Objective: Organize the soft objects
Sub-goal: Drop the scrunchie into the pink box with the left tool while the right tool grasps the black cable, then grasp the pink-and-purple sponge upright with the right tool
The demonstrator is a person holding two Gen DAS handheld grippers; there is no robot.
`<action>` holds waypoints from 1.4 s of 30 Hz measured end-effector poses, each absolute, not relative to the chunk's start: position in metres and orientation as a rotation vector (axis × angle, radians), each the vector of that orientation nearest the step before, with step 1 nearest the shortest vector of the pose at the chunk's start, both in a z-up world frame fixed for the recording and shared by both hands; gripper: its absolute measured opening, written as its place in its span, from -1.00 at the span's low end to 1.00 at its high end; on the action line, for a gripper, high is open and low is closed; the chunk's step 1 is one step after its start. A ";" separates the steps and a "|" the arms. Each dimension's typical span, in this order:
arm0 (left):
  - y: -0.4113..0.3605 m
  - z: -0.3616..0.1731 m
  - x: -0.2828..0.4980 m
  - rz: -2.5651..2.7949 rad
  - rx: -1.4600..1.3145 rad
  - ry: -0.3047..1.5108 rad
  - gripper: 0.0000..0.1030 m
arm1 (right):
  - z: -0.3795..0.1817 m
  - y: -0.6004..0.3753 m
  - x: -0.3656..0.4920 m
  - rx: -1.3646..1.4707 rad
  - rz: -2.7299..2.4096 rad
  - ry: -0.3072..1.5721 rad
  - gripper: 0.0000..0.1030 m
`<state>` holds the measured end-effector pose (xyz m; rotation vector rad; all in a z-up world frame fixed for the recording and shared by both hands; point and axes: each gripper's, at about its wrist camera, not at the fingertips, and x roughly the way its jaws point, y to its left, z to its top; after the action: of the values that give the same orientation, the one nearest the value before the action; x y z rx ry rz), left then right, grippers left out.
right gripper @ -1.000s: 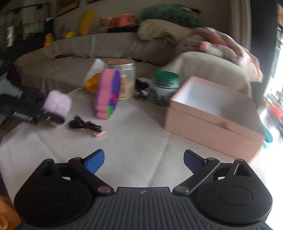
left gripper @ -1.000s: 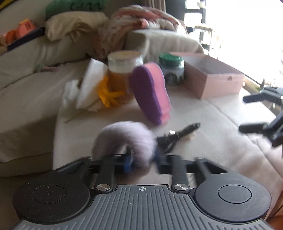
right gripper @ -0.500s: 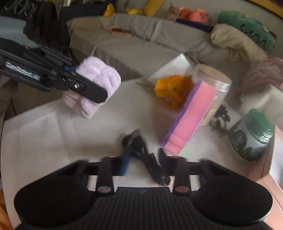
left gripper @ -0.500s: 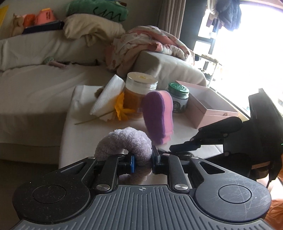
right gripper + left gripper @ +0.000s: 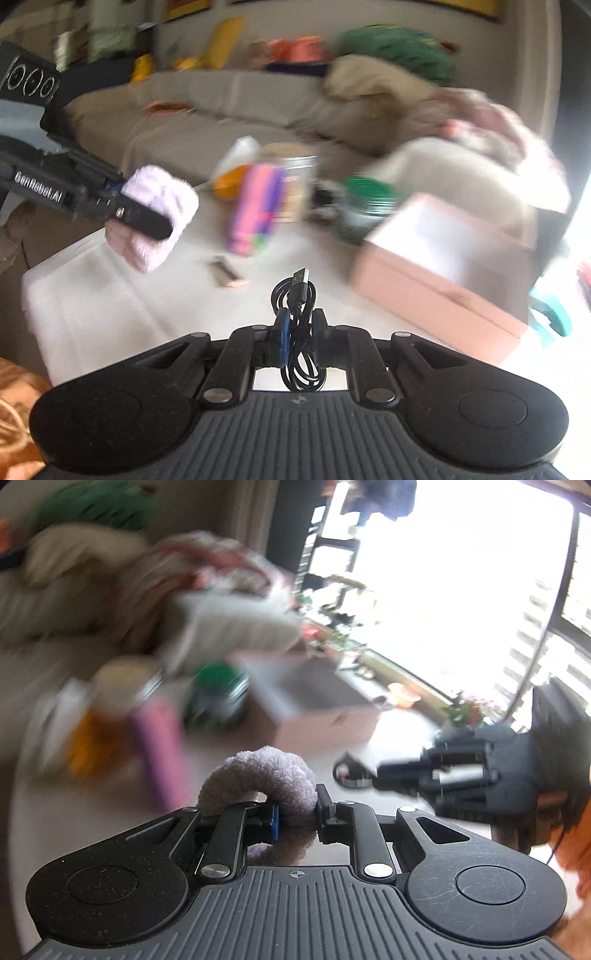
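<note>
My left gripper (image 5: 297,814) is shut on a fluffy lilac scrunchie (image 5: 258,775) and holds it in the air above the table; the scrunchie also shows at the left of the right wrist view (image 5: 155,218). My right gripper (image 5: 298,332) is shut on a coiled black USB cable (image 5: 297,317) and holds it above the table; this gripper appears at the right of the left wrist view (image 5: 373,771). An open pink box (image 5: 439,258) stands to the right, also blurred in the left wrist view (image 5: 314,709). A pink and purple sponge (image 5: 255,210) stands upright mid-table.
A green-lidded jar (image 5: 365,206), a tall jar (image 5: 295,184), an orange object (image 5: 229,181) and white paper (image 5: 240,151) stand at the table's back. A small pink clip (image 5: 229,277) lies on the white cloth (image 5: 110,302). A sofa (image 5: 184,114) with piled bedding lies behind.
My right gripper has closed on the black cable and lifted it off the table. My left gripper has swung right with the scrunchie, toward the pink box.
</note>
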<state>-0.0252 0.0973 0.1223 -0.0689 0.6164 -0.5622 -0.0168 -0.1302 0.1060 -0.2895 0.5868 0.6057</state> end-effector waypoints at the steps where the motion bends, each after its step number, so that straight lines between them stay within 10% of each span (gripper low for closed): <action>1: 0.082 0.132 -0.012 -0.586 -0.057 0.602 -0.59 | 0.111 -0.143 -0.013 -0.272 0.570 0.576 -0.77; 11: -0.031 0.152 0.204 -0.560 -0.237 0.834 -0.46 | 0.140 -0.200 0.103 -0.146 0.400 0.454 -0.74; 15: -0.031 0.108 0.235 -0.460 -0.169 0.975 -0.46 | 0.121 -0.209 0.131 -0.134 0.350 0.513 -0.41; 28: 0.095 0.133 0.085 -0.349 -0.099 0.558 -0.46 | 0.081 -0.182 0.089 -0.102 0.384 0.506 0.14; 42: 0.156 0.074 0.014 -0.032 -0.232 0.529 -0.46 | 0.059 -0.084 0.036 -0.281 0.579 0.558 0.14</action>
<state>0.0144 0.1562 0.0735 -0.2325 0.5289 -0.0316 0.0359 -0.0839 0.0592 -0.2808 0.5575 0.5791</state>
